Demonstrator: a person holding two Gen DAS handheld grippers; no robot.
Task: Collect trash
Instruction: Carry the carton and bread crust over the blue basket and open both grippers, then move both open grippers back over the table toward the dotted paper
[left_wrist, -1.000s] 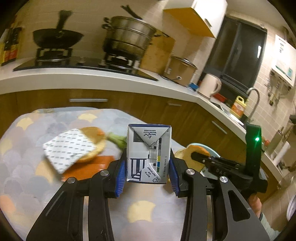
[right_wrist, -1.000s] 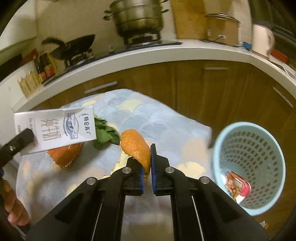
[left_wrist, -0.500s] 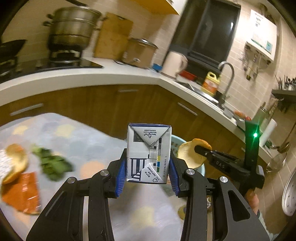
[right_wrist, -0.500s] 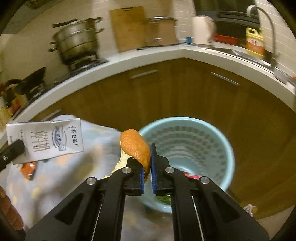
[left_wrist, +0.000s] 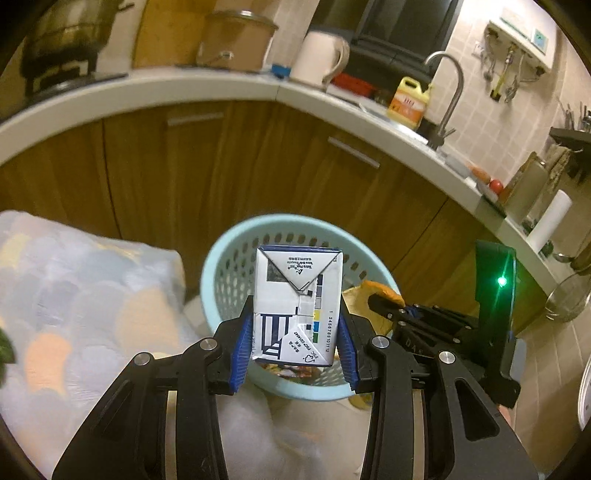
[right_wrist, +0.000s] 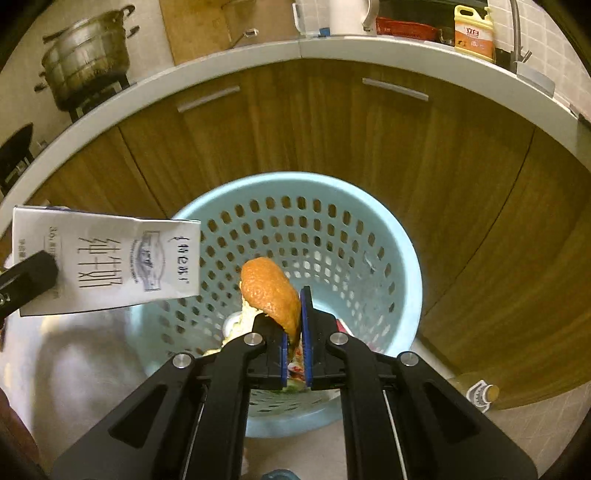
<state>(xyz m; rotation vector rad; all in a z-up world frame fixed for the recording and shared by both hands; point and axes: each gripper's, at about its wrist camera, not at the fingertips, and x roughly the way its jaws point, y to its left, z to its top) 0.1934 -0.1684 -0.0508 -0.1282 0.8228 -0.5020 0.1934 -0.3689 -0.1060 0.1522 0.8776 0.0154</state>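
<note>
My left gripper (left_wrist: 295, 350) is shut on a white milk carton (left_wrist: 297, 306), held above the light blue perforated trash basket (left_wrist: 229, 251). The carton also shows at the left of the right wrist view (right_wrist: 107, 258), by the basket's left rim. My right gripper (right_wrist: 294, 343) is shut on an orange peel (right_wrist: 271, 291) and holds it over the open basket (right_wrist: 399, 236), which has some trash at its bottom. The right gripper with the peel (left_wrist: 380, 291) shows in the left wrist view at the basket's right side.
The basket stands on the floor in front of curved wooden cabinets (right_wrist: 332, 129). A table with a pastel scale-pattern cloth (left_wrist: 85, 295) is at the left. A small bottle (right_wrist: 480, 395) lies on the floor right of the basket. The counter holds a kettle, pots and a sink.
Both grippers swung right from the table to above the basket, each keeping its load. The table trash has left the view; the basket now fills the middle.
</note>
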